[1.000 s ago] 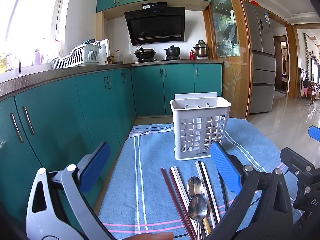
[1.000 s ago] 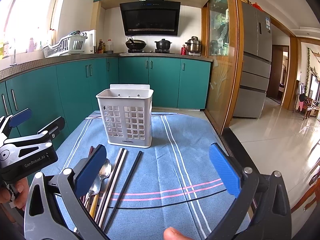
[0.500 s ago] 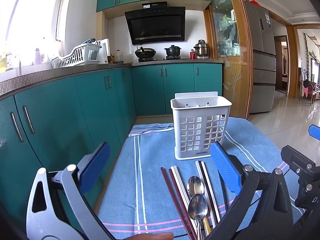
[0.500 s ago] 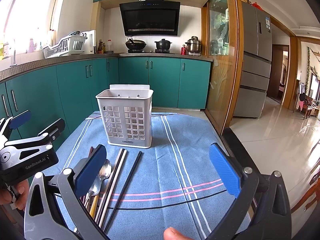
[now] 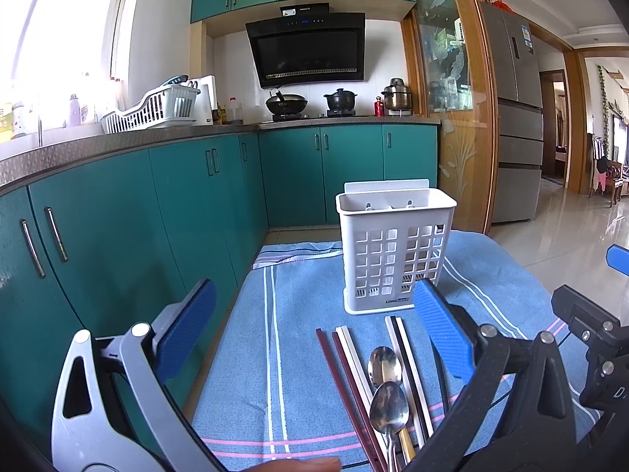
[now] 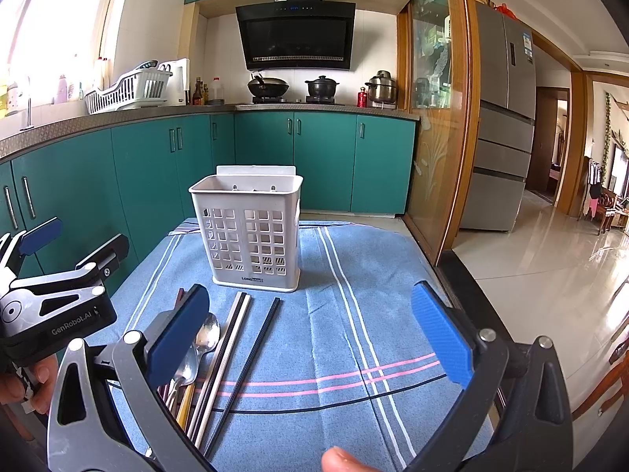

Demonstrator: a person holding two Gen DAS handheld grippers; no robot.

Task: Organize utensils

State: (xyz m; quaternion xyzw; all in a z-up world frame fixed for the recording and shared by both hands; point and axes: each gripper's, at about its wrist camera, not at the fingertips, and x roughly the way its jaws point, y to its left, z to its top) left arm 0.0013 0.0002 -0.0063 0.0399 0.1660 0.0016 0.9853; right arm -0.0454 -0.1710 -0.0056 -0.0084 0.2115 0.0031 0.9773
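Two claws hang spread wide and empty over my desk: left claw [image 5: 314,334], right claw [image 6: 310,330]. Steel spoons [image 5: 387,393] and long chopsticks [image 6: 236,338] lie side by side on the blue striped cloth [image 6: 354,314] near the desk's front edge, handles toward me, probably for easy lengthwise pinching. Behind them, toward the far edge, the white slotted plastic caddy [image 6: 251,236] stands upright, apparently empty, so nothing is sorted yet.

Teal cabinets [image 6: 322,157], black range hood [image 6: 295,37], wok [image 6: 269,86], dish rack [image 6: 125,90], steel refrigerator [image 6: 503,126]
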